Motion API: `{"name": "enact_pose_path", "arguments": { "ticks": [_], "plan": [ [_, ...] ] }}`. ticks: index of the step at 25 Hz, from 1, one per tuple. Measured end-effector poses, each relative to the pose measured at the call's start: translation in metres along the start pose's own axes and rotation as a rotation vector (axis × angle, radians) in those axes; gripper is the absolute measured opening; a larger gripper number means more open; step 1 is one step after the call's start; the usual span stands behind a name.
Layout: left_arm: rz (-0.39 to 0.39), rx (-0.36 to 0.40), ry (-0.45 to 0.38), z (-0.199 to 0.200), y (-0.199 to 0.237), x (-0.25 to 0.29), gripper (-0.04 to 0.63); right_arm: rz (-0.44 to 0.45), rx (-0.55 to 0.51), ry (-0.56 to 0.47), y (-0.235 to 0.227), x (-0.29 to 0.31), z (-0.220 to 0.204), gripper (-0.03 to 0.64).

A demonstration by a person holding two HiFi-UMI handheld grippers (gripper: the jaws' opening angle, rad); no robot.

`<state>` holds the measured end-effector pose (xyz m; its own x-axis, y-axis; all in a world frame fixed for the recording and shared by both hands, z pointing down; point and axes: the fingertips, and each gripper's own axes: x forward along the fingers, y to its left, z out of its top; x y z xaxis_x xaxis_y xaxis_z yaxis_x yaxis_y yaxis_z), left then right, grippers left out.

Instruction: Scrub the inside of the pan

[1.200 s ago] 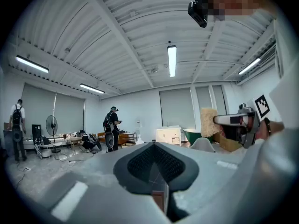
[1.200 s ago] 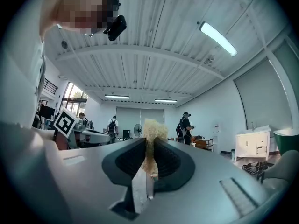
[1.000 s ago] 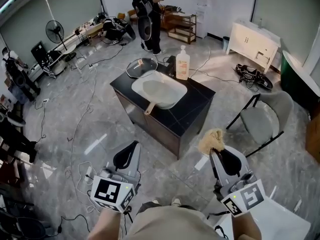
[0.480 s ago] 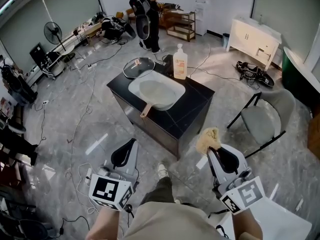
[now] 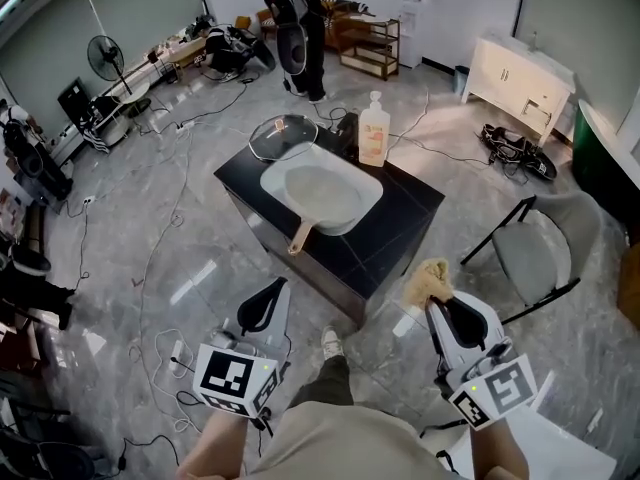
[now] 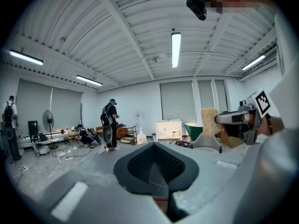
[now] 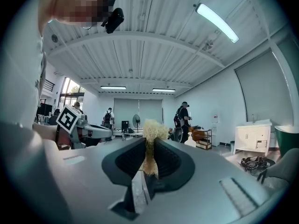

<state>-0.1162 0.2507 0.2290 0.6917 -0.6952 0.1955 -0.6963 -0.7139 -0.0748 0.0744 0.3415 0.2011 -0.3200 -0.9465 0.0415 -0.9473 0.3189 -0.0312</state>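
A pale square pan (image 5: 322,192) with a wooden handle (image 5: 301,238) sits on a black counter (image 5: 400,218) in the middle of the room, well ahead of both grippers. My left gripper (image 5: 270,294) is low at the left, shut with nothing between its jaws (image 6: 156,147). At the right, my right gripper (image 5: 438,306) is shut on a tan fibrous scrubber (image 5: 427,280), whose tuft sticks up past the jaw tips (image 7: 150,130). Both grippers hang over the floor, short of the counter.
A glass lid (image 5: 283,135) and a soap bottle (image 5: 374,130) stand behind the pan. A grey chair (image 5: 535,250) is right of the counter. Cables (image 5: 170,218) trail over the floor. A person (image 5: 300,28) stands at the back, near a fan (image 5: 108,63).
Both grippers have moved forward toward the counter as the person walks; the counter and pan look nearer. The right gripper keeps its hold on the scrubber.
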Motion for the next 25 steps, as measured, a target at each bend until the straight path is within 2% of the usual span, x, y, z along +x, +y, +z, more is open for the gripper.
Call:
{"name": "enact_pose_path", "arguments": {
  "ticks": [19,25],
  "plan": [
    [-0.059,-0.057,0.091,-0.015,0.146,0.166,0.002,-0.005,0.017,0.081,-0.072,0.219,-0.002,0.058],
    [-0.052,-0.066,0.113,-0.017,0.184,0.203,0.002,-0.001,0.014,0.093,-0.092,0.277,-0.001,0.058]
  ]
}}
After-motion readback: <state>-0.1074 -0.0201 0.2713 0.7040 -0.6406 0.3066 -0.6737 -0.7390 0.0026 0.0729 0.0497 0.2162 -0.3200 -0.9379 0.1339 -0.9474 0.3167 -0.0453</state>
